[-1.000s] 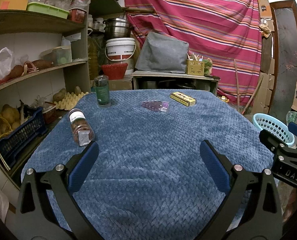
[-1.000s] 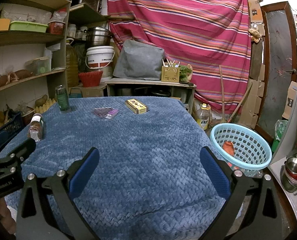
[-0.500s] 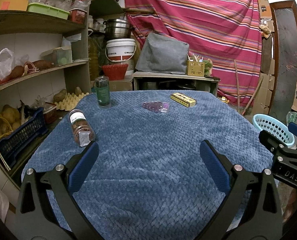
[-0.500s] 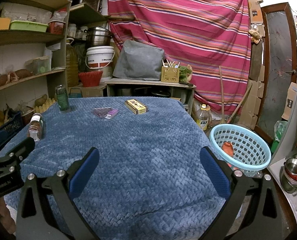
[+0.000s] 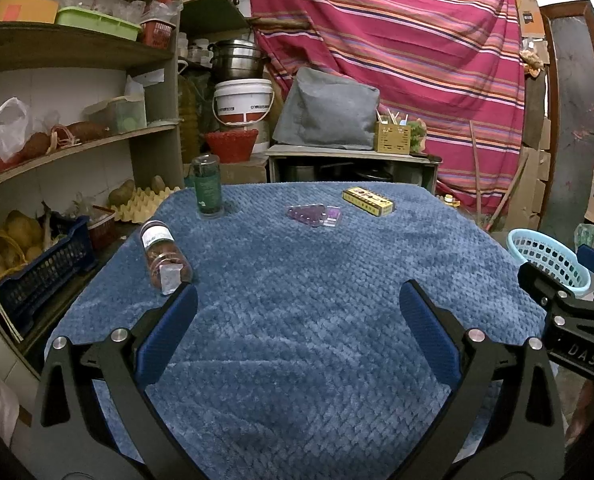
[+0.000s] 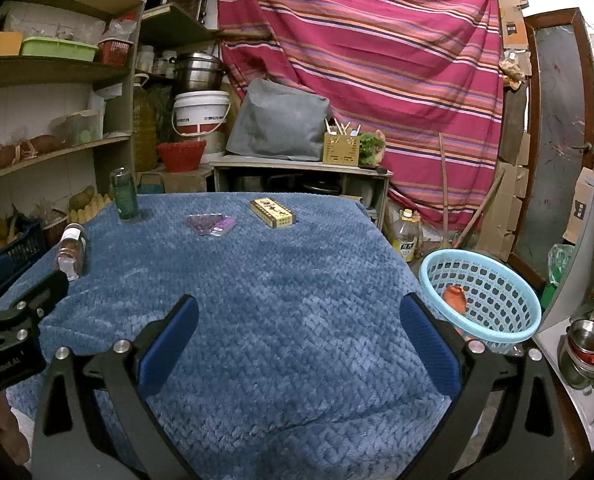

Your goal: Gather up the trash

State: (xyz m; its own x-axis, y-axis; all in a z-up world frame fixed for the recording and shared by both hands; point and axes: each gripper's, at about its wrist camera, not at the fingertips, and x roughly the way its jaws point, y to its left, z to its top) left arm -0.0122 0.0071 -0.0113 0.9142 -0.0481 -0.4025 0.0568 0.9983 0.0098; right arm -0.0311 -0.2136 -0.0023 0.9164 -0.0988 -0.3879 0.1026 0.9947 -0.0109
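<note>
My left gripper (image 5: 297,308) hangs over the near part of the blue quilted tablecloth (image 5: 309,280) with its blue pads spread wide and nothing between them. My right gripper (image 6: 297,312) does the same beside it, jaws wide and empty.

I place everything from the lying jar (image 5: 164,255). It rests on its side near the cloth's left edge, just beyond my left gripper's left pad. Its long axis runs away from me and slightly leftward, the clear faceted end towards me and the white-labelled end pointing off to the far left. It holds something brownish.

Beyond the jar, further along the left side, a dark green bottle (image 5: 207,186) stands upright. To the jar's right, towards the far middle of the cloth, a purple blister pack (image 5: 315,215) lies flat, its long axis roughly crosswise to my view. Further right and a little farther back lies a yellow box (image 5: 368,200), flat, its long axis running from far left to near right.

Well to the right of the jar, off the table's right edge and lower down, sits the light blue basket (image 6: 493,322). From the right wrist view I see an orange-red item (image 6: 455,298) inside it, against the near-left wall.

Left of the jar, past the table edge, stand the shelves (image 5: 69,148).
</note>
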